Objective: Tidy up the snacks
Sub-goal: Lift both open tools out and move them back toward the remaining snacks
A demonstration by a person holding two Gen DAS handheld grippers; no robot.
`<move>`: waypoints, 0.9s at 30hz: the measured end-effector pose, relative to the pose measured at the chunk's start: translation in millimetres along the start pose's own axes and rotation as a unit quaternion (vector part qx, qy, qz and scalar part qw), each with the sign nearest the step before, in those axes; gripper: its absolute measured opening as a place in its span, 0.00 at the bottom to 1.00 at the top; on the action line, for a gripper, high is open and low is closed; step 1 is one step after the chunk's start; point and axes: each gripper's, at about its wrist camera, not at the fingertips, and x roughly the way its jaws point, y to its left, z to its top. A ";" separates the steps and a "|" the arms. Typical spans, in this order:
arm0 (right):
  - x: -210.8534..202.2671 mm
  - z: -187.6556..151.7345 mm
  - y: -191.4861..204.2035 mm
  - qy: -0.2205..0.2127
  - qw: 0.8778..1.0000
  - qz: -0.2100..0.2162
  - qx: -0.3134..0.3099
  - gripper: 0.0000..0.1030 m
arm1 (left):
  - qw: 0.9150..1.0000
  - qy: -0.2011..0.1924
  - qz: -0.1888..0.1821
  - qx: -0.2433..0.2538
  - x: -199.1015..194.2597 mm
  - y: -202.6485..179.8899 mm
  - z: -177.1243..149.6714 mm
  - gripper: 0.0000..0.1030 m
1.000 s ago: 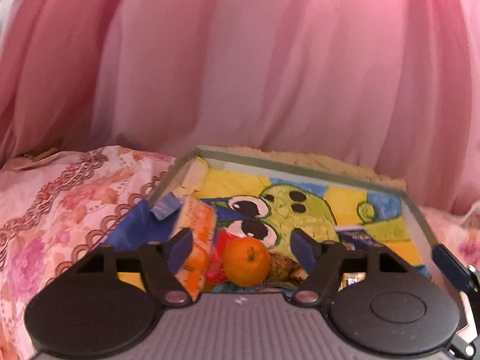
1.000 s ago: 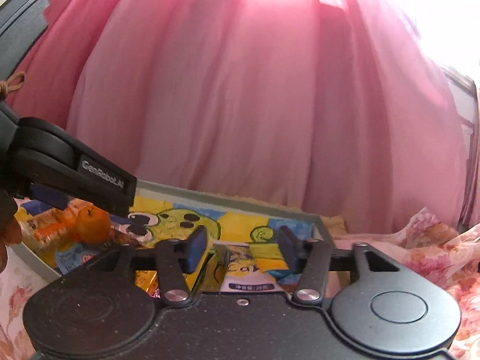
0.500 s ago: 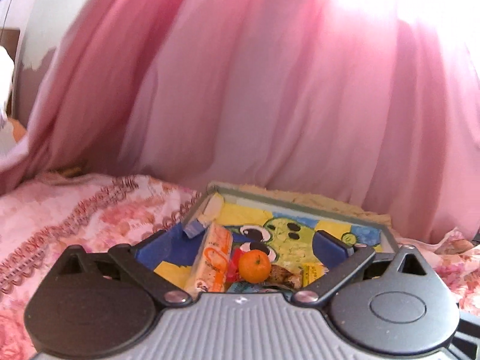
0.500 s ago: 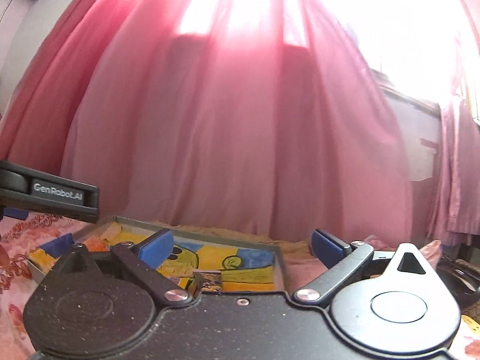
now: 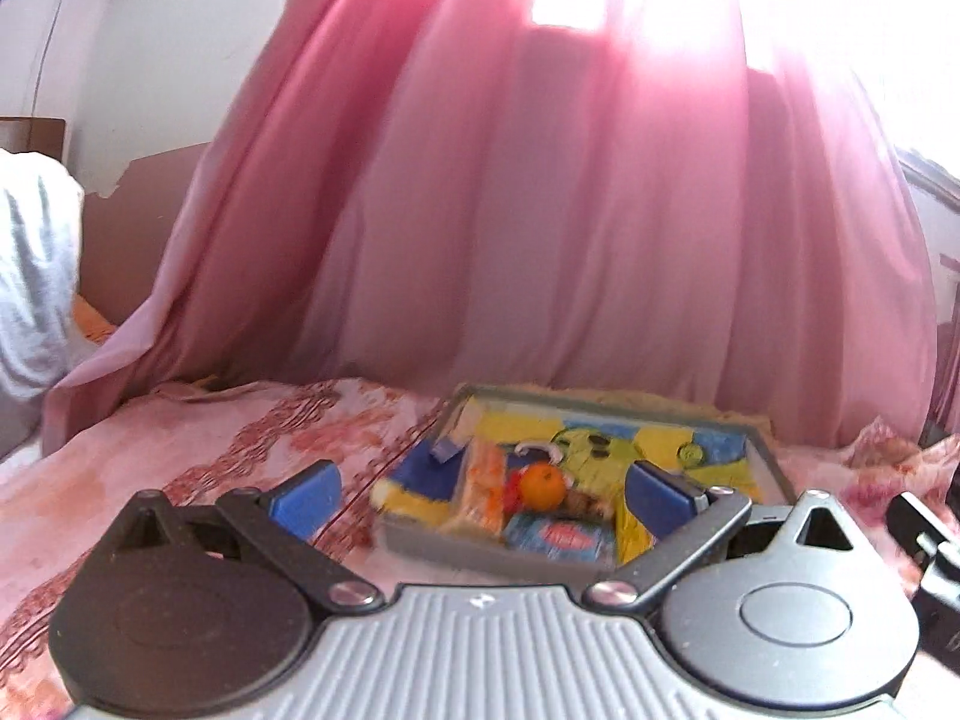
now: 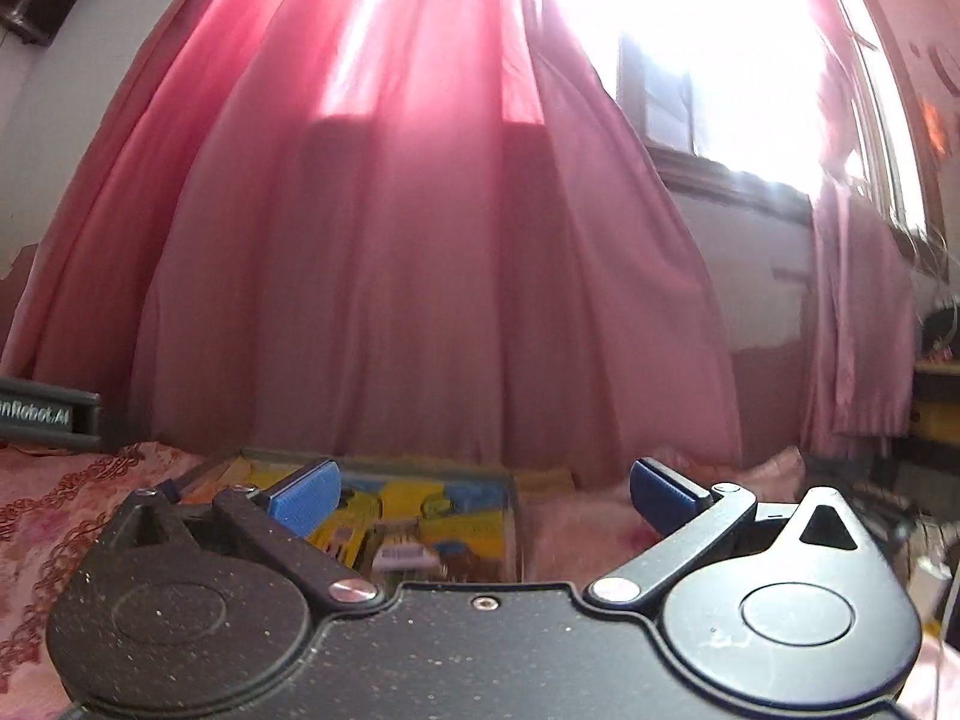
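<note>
A shallow grey tray (image 5: 606, 405) with a yellow, green and blue cartoon lining lies on the bed. Inside it sit an orange (image 5: 541, 485), an orange-striped packet (image 5: 485, 489), a blue packet (image 5: 561, 535) and other small wrapped snacks. My left gripper (image 5: 480, 495) stands open and empty, held back from the tray's near edge. In the right wrist view the same tray (image 6: 513, 513) shows from its right end, with a small pale packet (image 6: 405, 555) in it. My right gripper (image 6: 483, 495) is open and empty above the tray's right edge.
A pink floral bedspread (image 5: 180, 450) covers the bed around the tray. Pink curtains (image 5: 570, 210) hang close behind it, with a bright window (image 6: 750, 60) at the right. White cloth (image 5: 30, 276) shows at the far left. The left tool's body (image 6: 48, 414) juts in at left.
Both grippers have pulled back and up from the tray and opened wider. The tray and its snacks now look smaller and farther off.
</note>
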 end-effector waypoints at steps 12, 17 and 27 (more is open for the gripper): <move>-74.9 -25.7 -10.5 0.042 0.999 0.003 0.017 0.99 | 0.999 0.015 0.032 -0.004 -60.7 21.1 -44.8 1.00; -91.8 -37.3 -10.9 0.086 0.996 -0.005 0.025 0.99 | 0.999 0.028 0.031 0.006 -82.2 24.9 -58.4 1.00; -111.3 -55.6 0.1 0.175 0.984 -0.003 0.042 0.99 | 0.998 0.058 0.008 0.029 -114.3 34.2 -89.2 1.00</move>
